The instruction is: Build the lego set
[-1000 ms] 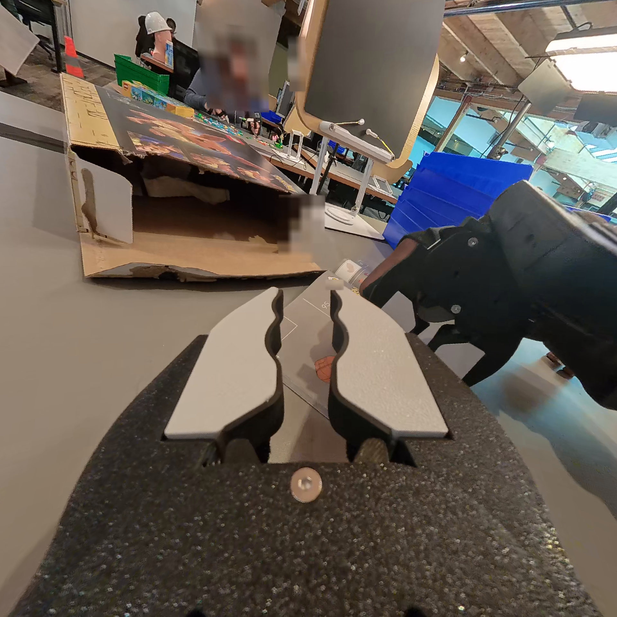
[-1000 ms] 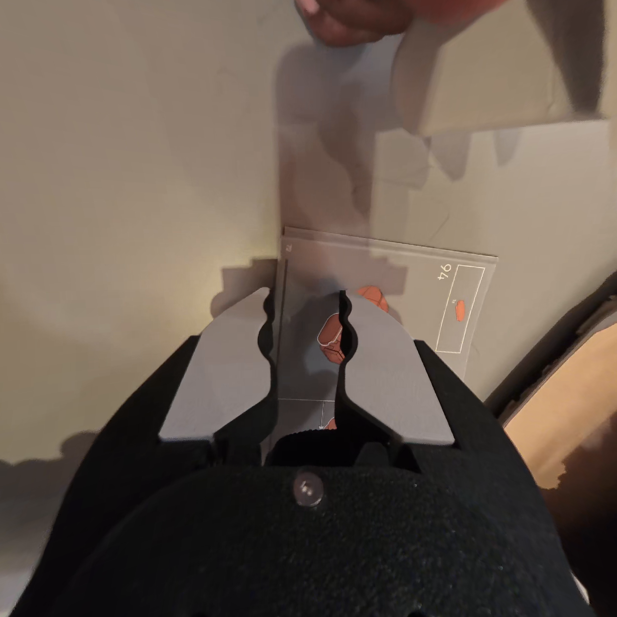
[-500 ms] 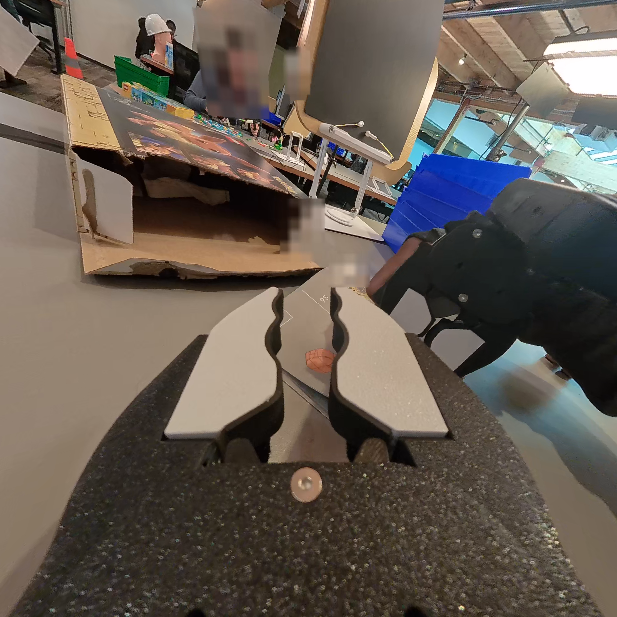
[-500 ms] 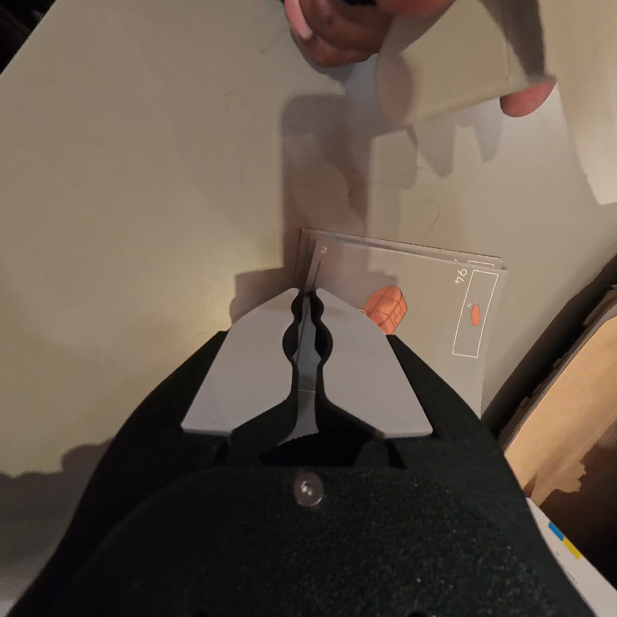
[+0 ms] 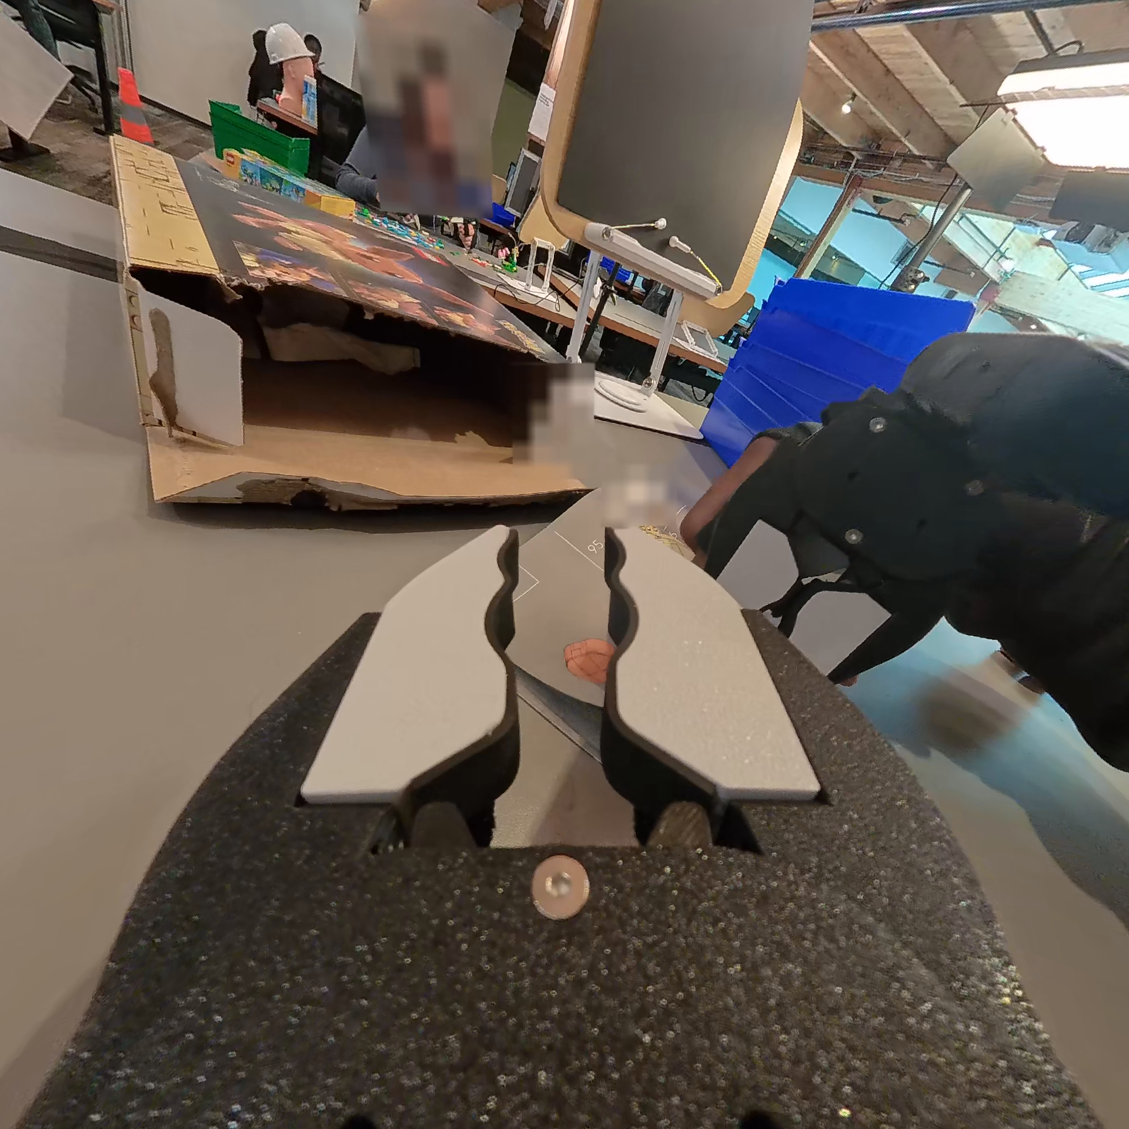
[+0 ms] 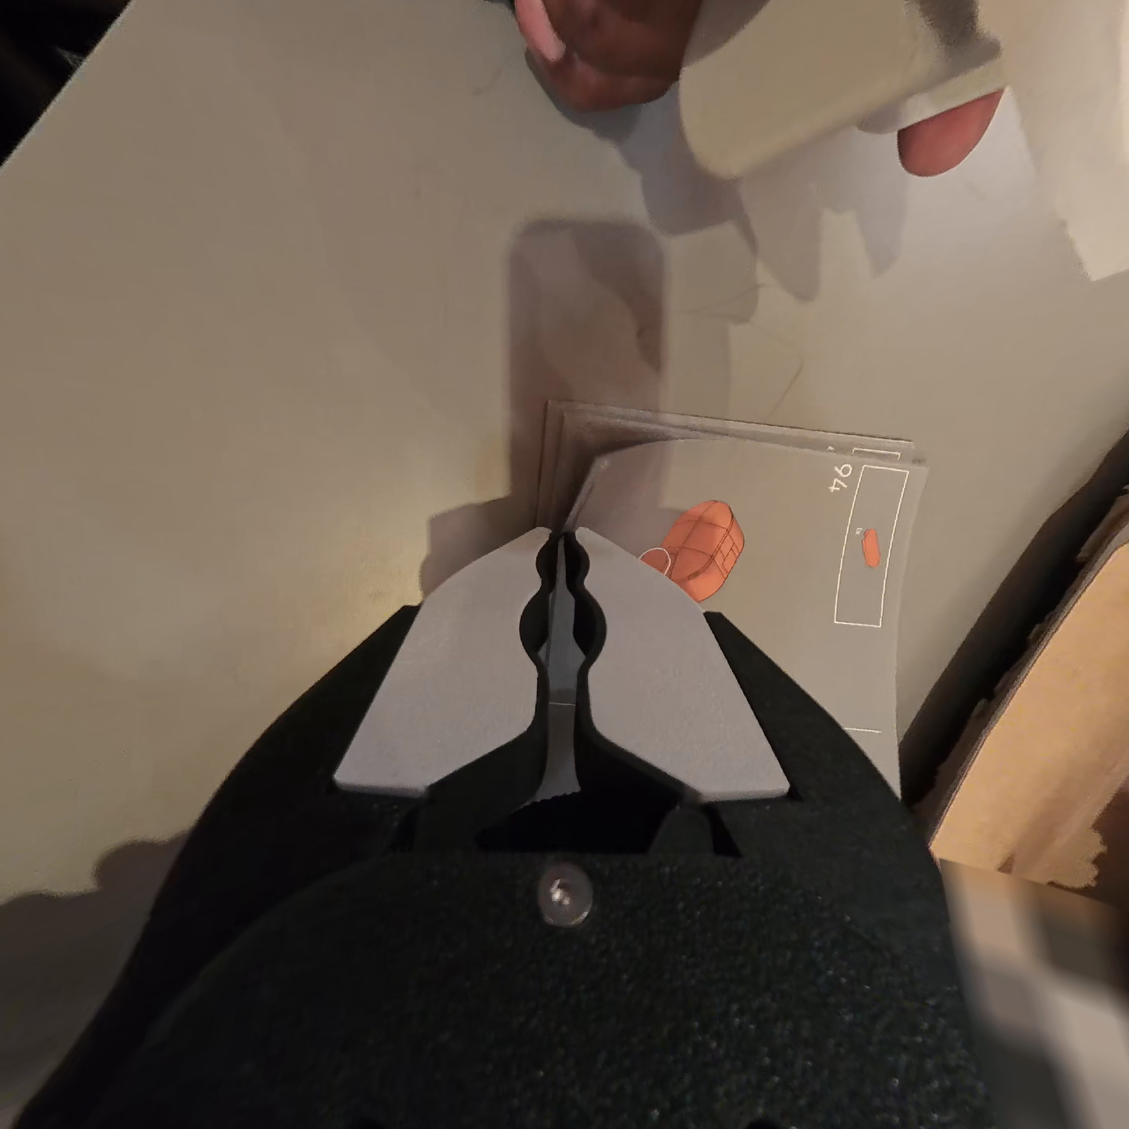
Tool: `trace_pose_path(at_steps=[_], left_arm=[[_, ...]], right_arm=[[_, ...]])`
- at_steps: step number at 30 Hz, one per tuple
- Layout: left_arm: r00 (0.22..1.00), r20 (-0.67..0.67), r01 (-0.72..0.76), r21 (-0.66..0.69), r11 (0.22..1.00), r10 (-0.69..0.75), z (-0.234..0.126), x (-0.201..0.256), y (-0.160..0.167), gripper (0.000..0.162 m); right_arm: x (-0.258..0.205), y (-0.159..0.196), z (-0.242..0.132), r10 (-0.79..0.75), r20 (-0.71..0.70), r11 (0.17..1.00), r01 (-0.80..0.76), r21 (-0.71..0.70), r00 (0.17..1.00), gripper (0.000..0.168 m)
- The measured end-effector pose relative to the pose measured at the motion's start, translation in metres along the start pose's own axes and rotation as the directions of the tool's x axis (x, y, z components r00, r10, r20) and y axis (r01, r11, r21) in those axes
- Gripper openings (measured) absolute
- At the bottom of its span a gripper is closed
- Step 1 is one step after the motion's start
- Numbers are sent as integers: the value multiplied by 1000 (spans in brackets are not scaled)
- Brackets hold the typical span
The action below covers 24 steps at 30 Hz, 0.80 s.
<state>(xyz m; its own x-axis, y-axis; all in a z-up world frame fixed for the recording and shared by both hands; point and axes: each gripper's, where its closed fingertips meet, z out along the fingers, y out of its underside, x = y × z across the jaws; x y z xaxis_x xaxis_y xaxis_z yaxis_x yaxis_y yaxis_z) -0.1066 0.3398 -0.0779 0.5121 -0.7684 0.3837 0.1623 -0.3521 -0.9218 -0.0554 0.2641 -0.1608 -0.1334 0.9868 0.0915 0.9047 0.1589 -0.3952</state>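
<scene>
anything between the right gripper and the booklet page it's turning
Nothing visible. The right gripper is already shut on the edge of the booklet page, lifting it off the instruction booklet. The left gripper is open above the booklet.

The surface [image 5: 91, 611] is seen as plain grey. The instruction booklet [image 6: 763, 550] has dark grey pages printed with orange brick drawings and thin white outlined boxes. The left gripper [image 5: 561, 537] is finished in light grey on its fingers, with a speckled black body behind; the right gripper [image 6: 561, 536] is coloured alike. The torn cardboard box [image 5: 342, 391] is brown inside, with a dark printed lid bearing orange pictures. Bright blue bins [image 5: 825, 366] are stacked behind.
</scene>
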Motion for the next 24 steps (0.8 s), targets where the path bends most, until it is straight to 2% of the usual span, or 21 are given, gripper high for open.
trace_pose_path(at_steps=[17,24], left_arm=[[1000,-1,1,1,1000,-1,0,0,0,27],[1000,0,2,1,1000,-2,0,0,0,27]], right_arm=[[5,-1,0,-3,-39,1000,3,11,999,1],[18,3,-9,83,-156,997,-82,14,984,0]])
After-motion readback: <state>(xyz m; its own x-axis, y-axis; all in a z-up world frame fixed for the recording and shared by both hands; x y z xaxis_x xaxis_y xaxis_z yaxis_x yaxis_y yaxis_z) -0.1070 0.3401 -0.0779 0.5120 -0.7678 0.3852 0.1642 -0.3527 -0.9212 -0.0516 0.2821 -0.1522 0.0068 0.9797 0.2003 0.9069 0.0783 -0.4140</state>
